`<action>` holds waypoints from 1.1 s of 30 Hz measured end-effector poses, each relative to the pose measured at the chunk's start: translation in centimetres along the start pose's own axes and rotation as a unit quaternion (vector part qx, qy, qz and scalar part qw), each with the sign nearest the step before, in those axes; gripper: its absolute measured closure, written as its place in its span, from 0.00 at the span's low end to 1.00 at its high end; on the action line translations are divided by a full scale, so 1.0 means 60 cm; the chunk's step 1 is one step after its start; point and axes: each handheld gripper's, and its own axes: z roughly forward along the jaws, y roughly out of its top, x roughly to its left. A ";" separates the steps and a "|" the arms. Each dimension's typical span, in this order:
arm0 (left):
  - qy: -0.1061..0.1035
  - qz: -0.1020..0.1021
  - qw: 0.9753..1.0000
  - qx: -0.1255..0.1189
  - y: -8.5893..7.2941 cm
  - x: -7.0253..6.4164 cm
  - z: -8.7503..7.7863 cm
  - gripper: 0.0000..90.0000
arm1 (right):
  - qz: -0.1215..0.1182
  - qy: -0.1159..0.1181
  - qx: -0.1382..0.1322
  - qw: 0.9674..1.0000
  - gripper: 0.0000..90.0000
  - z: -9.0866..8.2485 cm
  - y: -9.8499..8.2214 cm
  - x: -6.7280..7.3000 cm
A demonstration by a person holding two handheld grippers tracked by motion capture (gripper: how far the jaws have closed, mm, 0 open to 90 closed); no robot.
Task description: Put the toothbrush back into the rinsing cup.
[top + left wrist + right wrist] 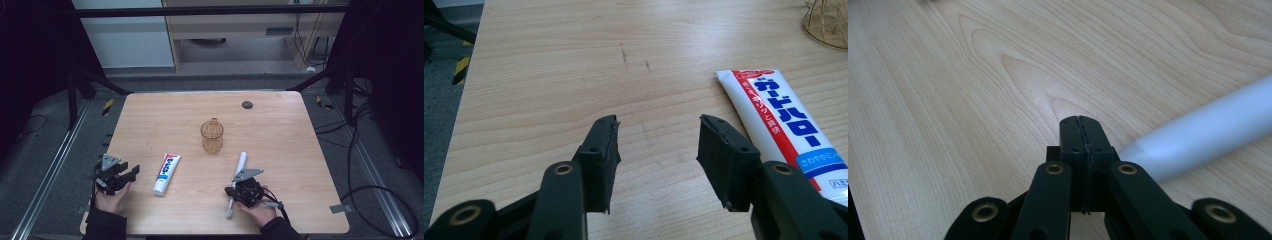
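Toothbrush, one, lay by one tube and one cup in the high view, under the right gripper. Left gripper view: jaws spread, empty, beside the tube. Right gripper view: jaws pressed together, handle just alongside.

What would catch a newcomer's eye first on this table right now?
Probably the amber glass mug standing upright mid-table, and the white toothpaste tube with red and blue print lying flat nearer the person, to the mug's left. Then the white toothbrush lying by the right tongs, whose jaws are shut with nothing between them, while the left tongs stand open beside the tube.
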 end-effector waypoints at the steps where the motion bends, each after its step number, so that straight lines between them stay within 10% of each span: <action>1: 0.000 0.000 1.000 0.000 0.000 0.000 0.000 0.55 | 0.002 -0.001 0.001 1.000 1.00 -0.002 -0.001 -0.001; 33: 0.000 -0.003 1.000 -0.002 -0.001 0.001 -0.001 0.55 | 0.012 0.006 0.017 1.000 1.00 -0.029 -0.020 -0.013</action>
